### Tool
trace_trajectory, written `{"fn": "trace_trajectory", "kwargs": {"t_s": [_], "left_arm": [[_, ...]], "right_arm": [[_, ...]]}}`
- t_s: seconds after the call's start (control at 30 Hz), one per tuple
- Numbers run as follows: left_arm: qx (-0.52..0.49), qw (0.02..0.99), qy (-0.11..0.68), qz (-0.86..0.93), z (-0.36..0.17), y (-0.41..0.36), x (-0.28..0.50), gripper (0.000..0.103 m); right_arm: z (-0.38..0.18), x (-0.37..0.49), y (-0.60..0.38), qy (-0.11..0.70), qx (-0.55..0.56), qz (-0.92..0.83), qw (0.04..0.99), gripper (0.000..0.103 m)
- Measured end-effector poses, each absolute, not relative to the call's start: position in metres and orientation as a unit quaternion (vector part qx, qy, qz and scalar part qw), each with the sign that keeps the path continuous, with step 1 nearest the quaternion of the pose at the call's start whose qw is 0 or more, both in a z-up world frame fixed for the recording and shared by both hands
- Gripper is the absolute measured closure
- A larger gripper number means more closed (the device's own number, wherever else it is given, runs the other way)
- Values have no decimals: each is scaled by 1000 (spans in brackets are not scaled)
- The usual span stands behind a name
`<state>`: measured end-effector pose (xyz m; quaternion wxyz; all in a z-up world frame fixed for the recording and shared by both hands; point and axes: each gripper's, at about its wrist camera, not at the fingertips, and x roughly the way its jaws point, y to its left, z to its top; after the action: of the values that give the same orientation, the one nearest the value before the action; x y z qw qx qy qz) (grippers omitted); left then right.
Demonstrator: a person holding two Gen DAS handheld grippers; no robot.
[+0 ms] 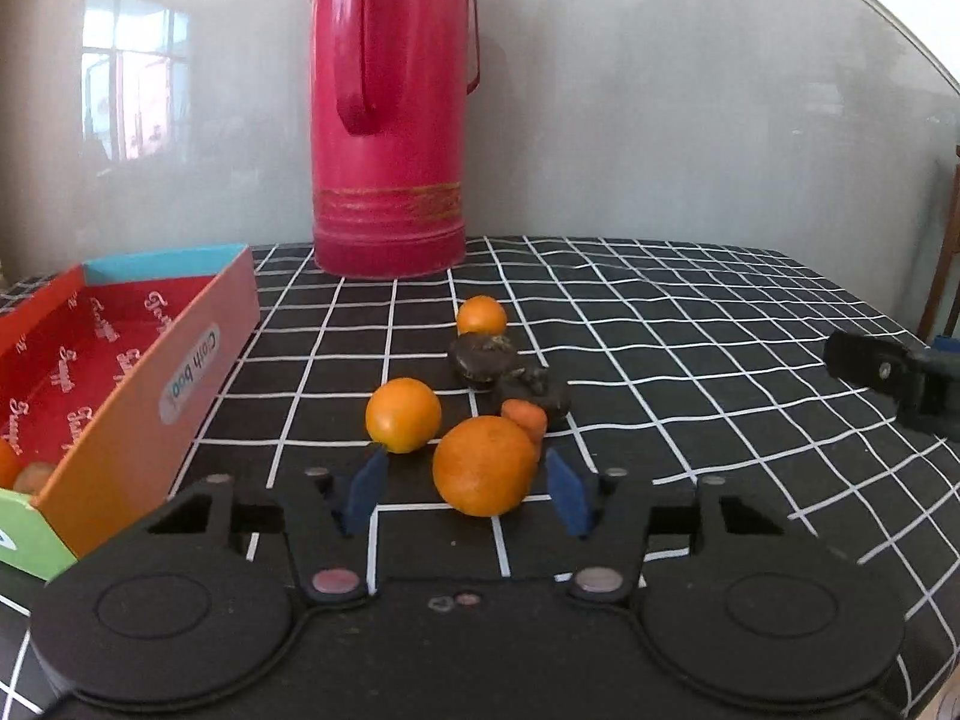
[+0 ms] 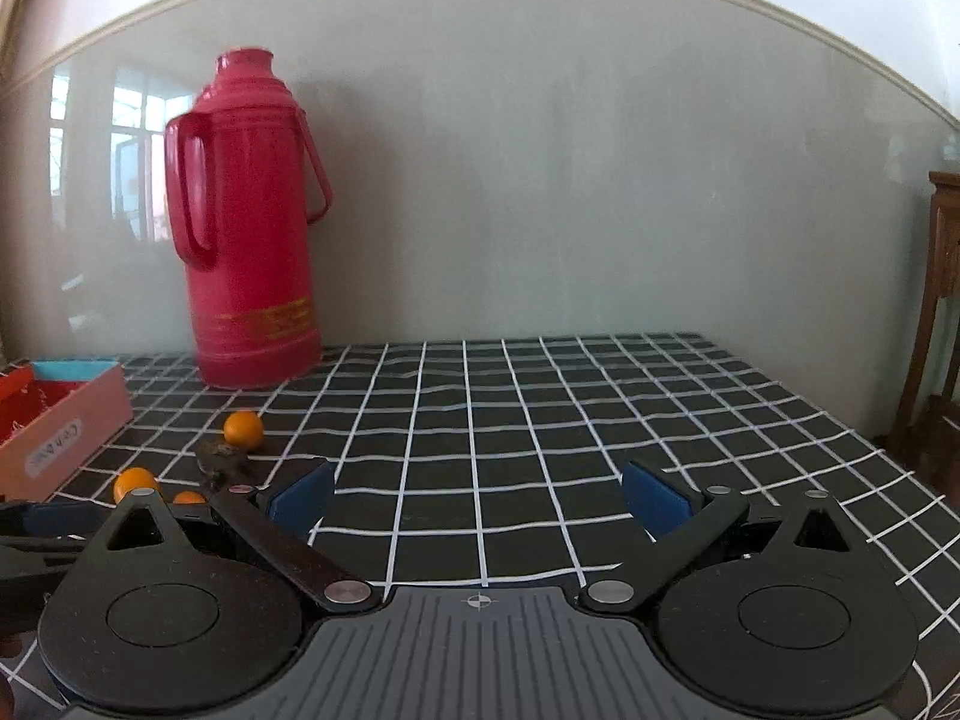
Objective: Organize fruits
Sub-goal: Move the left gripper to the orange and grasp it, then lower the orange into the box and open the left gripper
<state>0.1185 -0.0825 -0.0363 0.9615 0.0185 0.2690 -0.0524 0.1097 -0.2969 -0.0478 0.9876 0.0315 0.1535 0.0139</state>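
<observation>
A large orange [image 1: 486, 465] lies on the checked cloth between the blue pads of my left gripper [image 1: 467, 489]. It is close to the right pad and a gap shows at the left pad [image 1: 367, 492], so the jaws stand open. Behind it are a small orange [image 1: 403, 414], a tiny orange fruit [image 1: 526, 417], two dark fruits [image 1: 483, 357] and another small orange [image 1: 481, 315]. A box [image 1: 180, 372] at the left holds fruit in its near corner. My right gripper [image 2: 478, 504] is open over bare cloth, with the fruit pile [image 2: 243, 429] to its left.
A tall red thermos [image 1: 390, 120] stands at the back by the wall, behind the fruit. The table's right edge [image 2: 888, 450] has wooden furniture [image 2: 942, 300] beyond it. The right gripper's tip [image 1: 888, 372] shows at the right of the left wrist view.
</observation>
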Motion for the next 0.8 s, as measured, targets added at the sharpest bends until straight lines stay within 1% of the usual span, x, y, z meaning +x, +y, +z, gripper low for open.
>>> {"fn": "trace_trajectory", "kwargs": {"t_s": [0.03, 0.1, 0.13, 0.17, 0.3, 0.47, 0.7, 0.8], "left_arm": [[17, 960, 275, -54, -37, -83, 120, 60], [21, 958, 281, -59, -37, -84, 122, 64], [24, 957, 283, -63, -38, -85, 122, 70], [24, 956, 283, -71, -38, -85, 122, 74], [23, 958, 277, -74, -35, -81, 117, 75], [22, 967, 245, -65, -23, -69, 107, 75], [21, 981, 192, -13, -1, -26, 82, 75], [20, 982, 189, 19, 3, 0, 80, 75]], "right_arm": [[-49, 113, -296, 161, 30, 10, 986, 2], [-51, 117, -298, 170, 37, 11, 985, 2], [-51, 117, -298, 172, 42, 12, 984, 2], [-51, 117, -298, 172, 44, 14, 984, 2], [-52, 116, -293, 172, 35, 19, 984, 2], [-49, 117, -285, 173, 44, 26, 984, 2], [-42, 118, -256, 165, 49, 51, 984, 2], [-41, 117, -237, 162, 47, 72, 983, 2]]}}
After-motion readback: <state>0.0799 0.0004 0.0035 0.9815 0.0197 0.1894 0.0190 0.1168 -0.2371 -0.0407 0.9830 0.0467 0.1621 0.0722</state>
